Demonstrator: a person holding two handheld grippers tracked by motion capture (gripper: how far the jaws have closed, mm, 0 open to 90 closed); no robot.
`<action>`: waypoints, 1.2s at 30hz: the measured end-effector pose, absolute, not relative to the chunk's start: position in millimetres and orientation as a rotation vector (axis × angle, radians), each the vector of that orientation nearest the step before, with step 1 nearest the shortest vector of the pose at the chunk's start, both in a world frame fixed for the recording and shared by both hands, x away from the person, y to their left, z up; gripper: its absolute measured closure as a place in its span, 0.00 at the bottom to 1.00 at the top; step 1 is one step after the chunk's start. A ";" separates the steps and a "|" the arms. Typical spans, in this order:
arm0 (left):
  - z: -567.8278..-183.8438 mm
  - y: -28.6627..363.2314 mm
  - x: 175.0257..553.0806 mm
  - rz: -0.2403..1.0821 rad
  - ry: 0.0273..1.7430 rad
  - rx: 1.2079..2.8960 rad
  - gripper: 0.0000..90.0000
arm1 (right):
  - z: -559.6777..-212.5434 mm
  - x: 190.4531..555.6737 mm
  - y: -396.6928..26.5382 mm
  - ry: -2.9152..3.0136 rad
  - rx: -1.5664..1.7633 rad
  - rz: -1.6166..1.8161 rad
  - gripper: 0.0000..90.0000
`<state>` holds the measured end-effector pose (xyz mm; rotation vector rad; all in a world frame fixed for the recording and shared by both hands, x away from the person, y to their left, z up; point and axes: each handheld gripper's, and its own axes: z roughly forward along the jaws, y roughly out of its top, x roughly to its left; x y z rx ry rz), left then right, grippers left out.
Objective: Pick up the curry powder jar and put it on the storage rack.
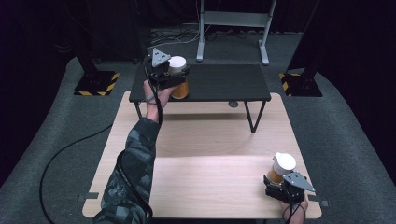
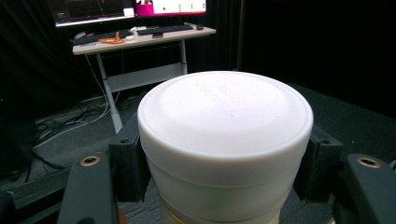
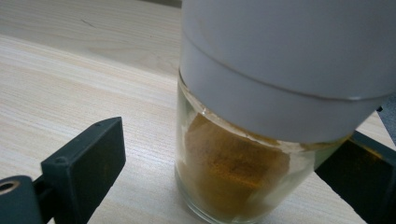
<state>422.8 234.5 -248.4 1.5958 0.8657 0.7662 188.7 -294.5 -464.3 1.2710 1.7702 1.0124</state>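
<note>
The left gripper (image 1: 173,77) is clamping a white-lidded jar (image 1: 179,80) of orange powder, holding it at the near left corner of the small black table (image 1: 224,83). The right gripper (image 1: 281,183) is sitting with its jaws apart around a second jar (image 1: 281,168), one jaw clearly off the glass; this jar is resting on the wooden table (image 1: 205,163) near its right front corner. I am counting two jars, both part-filled with orange powder.

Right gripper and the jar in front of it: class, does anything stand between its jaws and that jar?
Nothing visible does. The right gripper has its jaws open on either side of the spice jar, which stands on the wooden table. The near-left jaw is clearly apart from the glass, with bare wood in the gap.
</note>
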 end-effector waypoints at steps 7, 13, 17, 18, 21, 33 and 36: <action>-249.0 233.1 423.0 0.771 0.863 1.596 0.37 | -464.7 188.2 -294.4 1.767 1.270 1.013 0.03; -246.8 233.4 423.4 0.768 0.866 1.606 0.37 | -464.6 188.3 -294.4 1.767 1.270 1.013 0.03; -242.3 233.6 424.2 0.761 0.871 1.626 0.37 | -464.6 188.4 -294.4 1.768 1.270 1.012 0.03; -242.3 233.6 424.2 0.761 0.871 1.626 0.37 | -464.6 188.4 -294.4 1.768 1.270 1.012 0.03; -229.8 234.2 424.5 0.745 0.901 1.673 0.31 | -464.1 189.1 -294.8 1.772 1.272 1.013 0.03; -197.7 238.0 404.4 0.705 0.958 1.889 0.05 | -462.7 191.0 -295.5 1.783 1.279 1.009 0.03; -199.7 239.5 397.9 0.695 0.961 1.931 0.04 | -462.8 190.8 -295.4 1.782 1.278 1.009 0.03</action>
